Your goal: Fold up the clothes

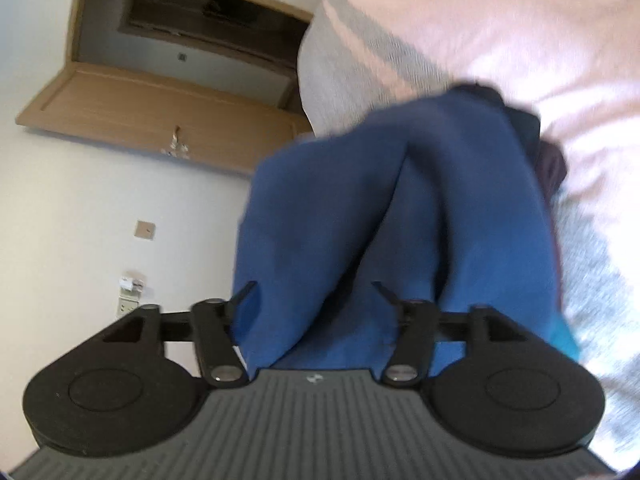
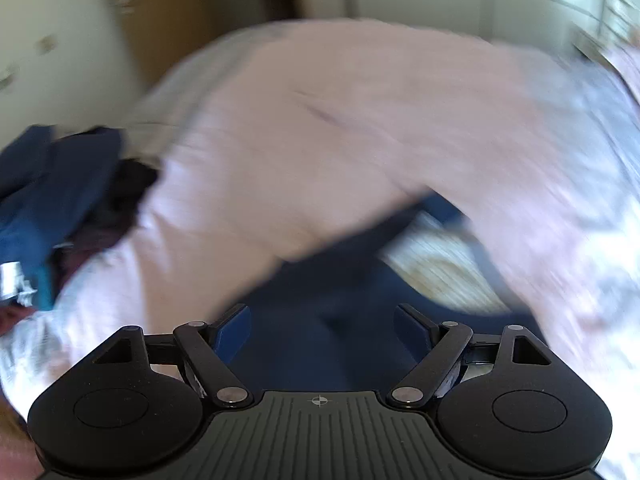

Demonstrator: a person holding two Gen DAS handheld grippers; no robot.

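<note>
A blue garment [image 1: 400,220] rises in bunched folds straight ahead of my left gripper [image 1: 314,292]. The jaws stand wide apart and open, with the cloth's lower folds between the fingers and no pad pressing on it. In the right wrist view the same blue garment [image 2: 52,184] shows at the left, on a pile of dark clothes. My right gripper [image 2: 324,320] is open, its fingers spread above a dark blue cloth [image 2: 320,300] that lies on the pink bedding. The right view is blurred by motion.
The pink and white bedding [image 2: 340,140] covers most of the right view, and a grey striped bed cover [image 1: 360,40] lies beyond the garment. A wooden door [image 1: 160,120] and wall sockets [image 1: 128,300] are on the pale wall at left. A pale striped patch [image 2: 440,272] shows beside the dark cloth.
</note>
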